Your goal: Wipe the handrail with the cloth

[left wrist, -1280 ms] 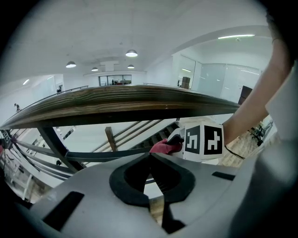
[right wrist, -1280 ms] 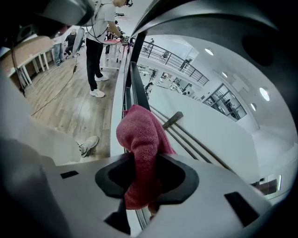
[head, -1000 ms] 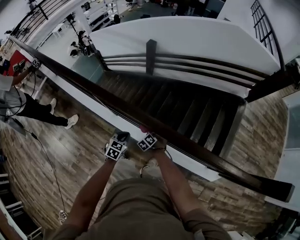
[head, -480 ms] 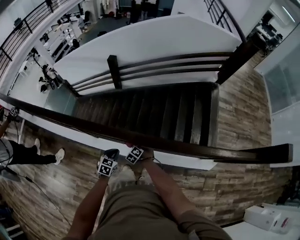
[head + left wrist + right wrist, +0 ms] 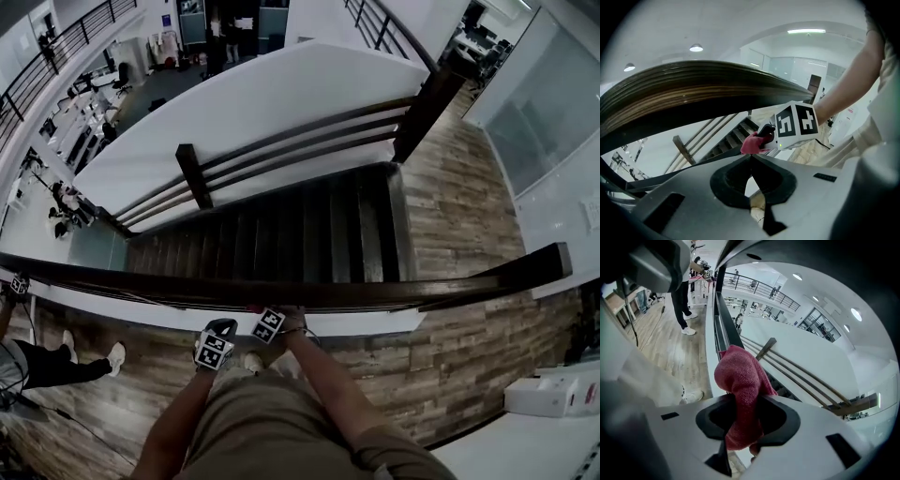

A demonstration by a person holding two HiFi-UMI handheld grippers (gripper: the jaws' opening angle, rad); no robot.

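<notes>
The dark wooden handrail (image 5: 375,292) crosses the head view from left to right, just above both grippers. My right gripper (image 5: 261,313) is at its near side, shut on a red cloth (image 5: 253,307), of which only a sliver shows there. In the right gripper view the cloth (image 5: 740,380) bulges out of the right gripper (image 5: 745,413) against the handrail (image 5: 723,319). My left gripper (image 5: 221,332) is just left of it, below the rail, shut and holding nothing. The left gripper view shows the left gripper (image 5: 751,158), the handrail (image 5: 693,89) overhead, and the cloth (image 5: 751,143) in the right gripper (image 5: 761,137).
Beyond the rail a dark staircase (image 5: 309,234) drops away, with a second railing (image 5: 281,141) and a white wall on its far side. A person (image 5: 37,361) stands on the wood floor at the left. A white box (image 5: 553,394) lies at the lower right.
The head view has swung right, so the handrail now runs almost level instead of slanting. Both grippers have stayed close together at the rail, with the cloth still in the right one.
</notes>
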